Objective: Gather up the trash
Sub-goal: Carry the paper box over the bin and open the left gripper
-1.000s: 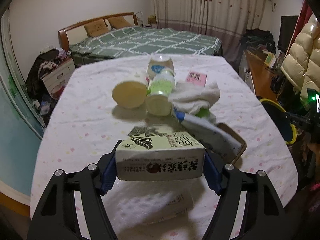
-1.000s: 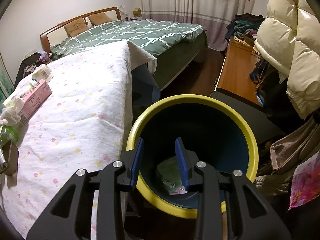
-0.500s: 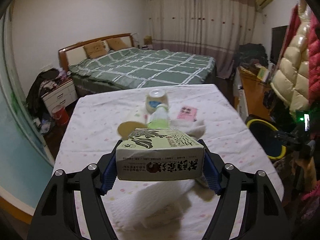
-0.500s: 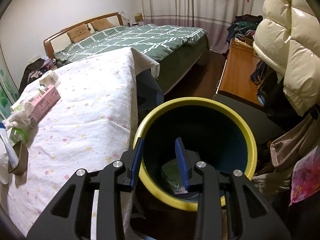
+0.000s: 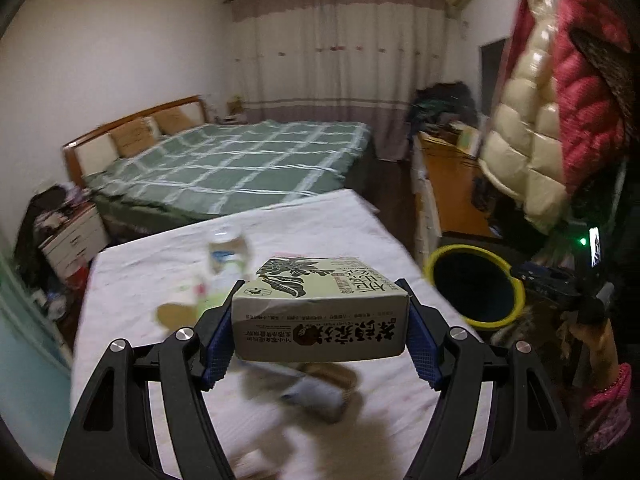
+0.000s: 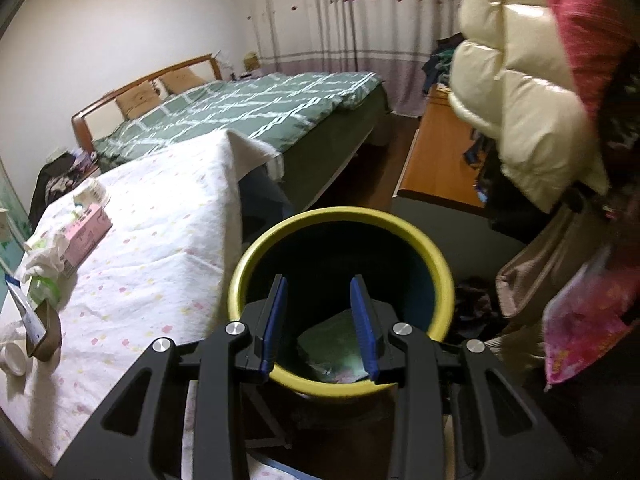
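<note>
Cardboard tea carton (image 5: pixel 320 316) clamped in my left claw (image 5: pixel 320 344), headed binward; right claw (image 6: pixel 320 320) hangs narrow, empty over the yellow-rimmed bin (image 6: pixel 340 216).

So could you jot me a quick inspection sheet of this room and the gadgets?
Surface: table under a white dotted cloth.
Job's things: green carton held above the table; yellow-rimmed bin on the floor beside it, green packet inside.
Clutter: pink box, white cloth, bottles, blurred.
Grippers: left gripper jaws clamped on the carton; right gripper jaws apart, empty, over the bin.
Cables: nothing seen.
Surroundings: green checked bed, curtains, hanging puffer coats.
</note>
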`<state>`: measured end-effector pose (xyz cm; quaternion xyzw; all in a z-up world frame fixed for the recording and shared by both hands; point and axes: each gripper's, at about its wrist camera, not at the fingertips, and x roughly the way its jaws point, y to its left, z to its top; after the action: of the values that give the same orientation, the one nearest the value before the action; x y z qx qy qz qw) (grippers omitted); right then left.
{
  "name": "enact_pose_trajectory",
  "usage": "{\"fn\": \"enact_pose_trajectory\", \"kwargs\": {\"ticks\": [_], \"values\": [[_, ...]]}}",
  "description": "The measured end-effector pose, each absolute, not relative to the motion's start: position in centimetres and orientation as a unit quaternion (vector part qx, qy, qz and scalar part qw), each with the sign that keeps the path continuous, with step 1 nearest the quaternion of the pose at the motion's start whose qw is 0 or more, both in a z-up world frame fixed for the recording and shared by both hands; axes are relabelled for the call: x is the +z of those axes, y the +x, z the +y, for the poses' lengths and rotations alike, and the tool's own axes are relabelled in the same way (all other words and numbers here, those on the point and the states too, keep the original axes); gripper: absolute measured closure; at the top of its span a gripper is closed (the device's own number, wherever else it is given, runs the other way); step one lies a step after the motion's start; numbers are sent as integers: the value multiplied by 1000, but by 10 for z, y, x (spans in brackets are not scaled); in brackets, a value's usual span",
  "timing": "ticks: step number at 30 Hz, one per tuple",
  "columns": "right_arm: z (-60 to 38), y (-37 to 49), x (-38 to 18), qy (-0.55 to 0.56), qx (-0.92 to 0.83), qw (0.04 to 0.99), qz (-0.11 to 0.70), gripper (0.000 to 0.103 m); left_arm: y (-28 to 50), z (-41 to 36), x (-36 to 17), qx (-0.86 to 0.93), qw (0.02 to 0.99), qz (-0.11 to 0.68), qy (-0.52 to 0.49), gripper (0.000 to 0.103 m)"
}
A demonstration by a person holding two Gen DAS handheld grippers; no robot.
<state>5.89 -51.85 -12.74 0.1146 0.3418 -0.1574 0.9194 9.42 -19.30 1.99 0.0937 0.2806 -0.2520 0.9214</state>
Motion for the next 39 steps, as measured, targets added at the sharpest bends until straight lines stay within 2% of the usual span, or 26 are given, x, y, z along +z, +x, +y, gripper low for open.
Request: {"fn": "enact_pose_trajectory", "kwargs": {"ticks": [11,21,26,30,33,39], "values": [[-544,9,-118,115,-203,916,327,71,116,-359,-29,-390,845,339,138,31],[-562,-21,-120,125,-228,908,328,71,136,-491,-111,-434,777,416,189,31],[-561,-27,-120,128,-232,907,328,71,137,-515,-141,-415,768,436,218,31],[-559,-27,-119,129,-231,906,329,71,144,-514,-143,-407,776,436,204,26],[-555,-27,-118,127,-228,907,330,71,145,-499,-126,-409,785,428,182,25],[-543,-18,-118,124,-213,910,333,71,132,-425,-54,-395,831,369,130,18]]}}
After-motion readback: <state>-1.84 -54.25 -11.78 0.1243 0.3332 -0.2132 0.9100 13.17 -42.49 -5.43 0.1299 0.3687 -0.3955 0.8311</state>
